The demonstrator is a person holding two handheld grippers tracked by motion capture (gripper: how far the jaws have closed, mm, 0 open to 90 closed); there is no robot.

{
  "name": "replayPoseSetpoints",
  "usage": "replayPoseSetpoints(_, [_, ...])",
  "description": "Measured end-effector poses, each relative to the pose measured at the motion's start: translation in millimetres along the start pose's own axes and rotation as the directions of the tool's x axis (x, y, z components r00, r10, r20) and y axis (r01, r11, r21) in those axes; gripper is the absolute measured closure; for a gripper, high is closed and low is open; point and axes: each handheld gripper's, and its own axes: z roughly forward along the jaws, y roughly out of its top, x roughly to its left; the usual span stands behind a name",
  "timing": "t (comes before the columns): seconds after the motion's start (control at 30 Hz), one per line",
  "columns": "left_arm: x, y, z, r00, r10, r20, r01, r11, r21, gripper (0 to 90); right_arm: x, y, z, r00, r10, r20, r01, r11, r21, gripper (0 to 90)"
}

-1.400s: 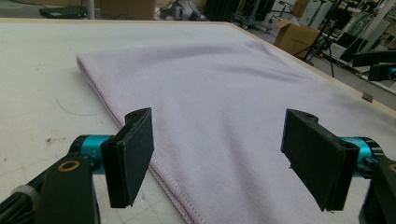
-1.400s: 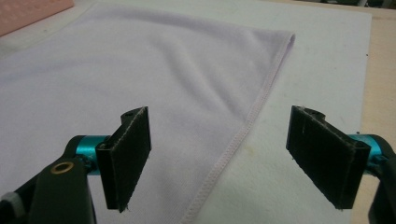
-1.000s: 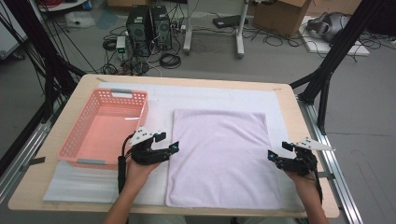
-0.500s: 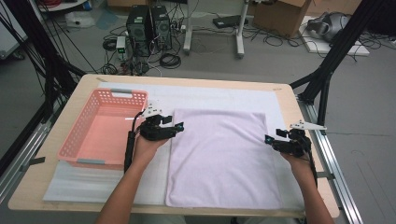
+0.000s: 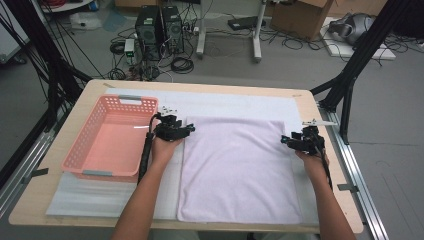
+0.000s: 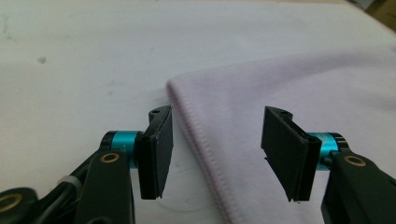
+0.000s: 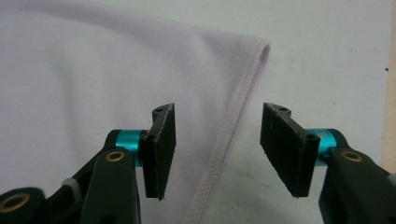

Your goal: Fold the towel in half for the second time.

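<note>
Your forearms are cut off at the near counter edge, and beyond them your left tongs and right tongs, both unclenched but just now narrowing, each straddle a side hem of the lilac towel near its far corners, pads not pressing.

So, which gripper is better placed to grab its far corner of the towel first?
Probably about equal. The left gripper and the right gripper each straddle a side hem of the towel near its far corner, jaws just closing, not yet pinching.
</note>
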Motion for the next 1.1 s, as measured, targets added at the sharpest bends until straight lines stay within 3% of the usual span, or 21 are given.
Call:
replayPoseSetpoints(0.13, [2.5, -0.5, 8.6, 0.9997, -0.017, -0.019, 0.018, 0.9978, 0.064, 44.2, -5.3, 5.4, 11.6, 0.9994, 0.019, 0.028, -0.019, 0.999, 0.025, 37.7])
replayPoseSetpoints(0.23, [-2.6, 1.7, 12.8, 0.9982, 0.041, -0.044, -0.037, 0.9962, 0.079, 45.2, -4.5, 9.0, 19.5, 0.9980, 0.027, 0.057, -0.029, 0.999, 0.037, 37.4])
replayPoseSetpoints(0.33, [-13.1, 2.7, 17.6, 0.9839, 0.147, -0.101, -0.137, 0.9852, 0.103, 47.7, -3.8, 11.3, 28.6, 0.9968, 0.012, 0.080, -0.018, 0.997, 0.073, 39.4])
replayPoseSetpoints(0.47, [-14.3, 2.4, 17.8, 0.9863, 0.151, -0.067, -0.144, 0.9847, 0.098, 58.1, -1.6, 15.3, 30.9, 0.9966, -0.007, 0.082, 0.001, 0.997, 0.081, 54.9])
replayPoseSetpoints(0.57, [-12.2, 2.3, 17.4, 0.9915, 0.126, -0.034, -0.122, 0.9879, 0.096, 70.8, 1.1, 15.5, 30.4, 0.9984, -0.001, 0.056, -0.004, 0.996, 0.089, 76.0])
replayPoseSetpoints(0.6, [-10.5, 2.1, 17.4, 0.9957, 0.090, -0.020, -0.088, 0.9921, 0.090, 74.7, 1.5, 15.2, 30.4, 0.9992, 0.020, 0.033, -0.023, 0.996, 0.088, 83.5])
replayPoseSetpoints(0.67, [-7.3, 1.8, 17.5, 0.9997, 0.022, 0.009, -0.023, 0.9959, 0.088, 84.3, 3.3, 15.0, 30.1, 0.9991, 0.029, 0.030, -0.032, 0.995, 0.090, 85.6])
replayPoseSetpoints(0.77, [-2.4, 2.7, 15.6, 0.9966, -0.080, 0.022, 0.078, 0.9932, 0.087, 85.4, 0.5, 14.8, 28.0, 0.9984, 0.050, 0.027, -0.052, 0.995, 0.081, 86.6])
replayPoseSetpoints(0.83, [-0.8, 7.2, 9.4, 0.9955, -0.091, 0.027, 0.089, 0.9951, 0.043, 85.9, -2.8, 16.2, 22.6, 0.9977, 0.054, 0.041, -0.056, 0.998, 0.042, 86.8])
replayPoseSetpoints(0.9, [-1.3, 13.5, 1.2, 0.9954, -0.087, 0.039, 0.088, 0.9958, -0.025, 86.0, -6.1, 19.1, 15.1, 0.9965, 0.080, 0.026, -0.079, 0.997, -0.018, 86.9])
replayPoseSetpoints(0.97, [-3.4, 18.4, -5.3, 0.9951, -0.086, 0.048, 0.090, 0.9919, -0.089, 86.0, -7.0, 21.5, 9.3, 0.9968, 0.073, 0.032, -0.071, 0.996, -0.060, 86.9])
replayPoseSetpoints(1.1, [-5.5, 18.8, -9.2, 0.9961, -0.056, 0.068, 0.062, 0.9935, -0.095, 85.9, -7.9, 22.9, 0.6, 0.9955, 0.094, 0.007, -0.093, 0.990, -0.104, 86.8])
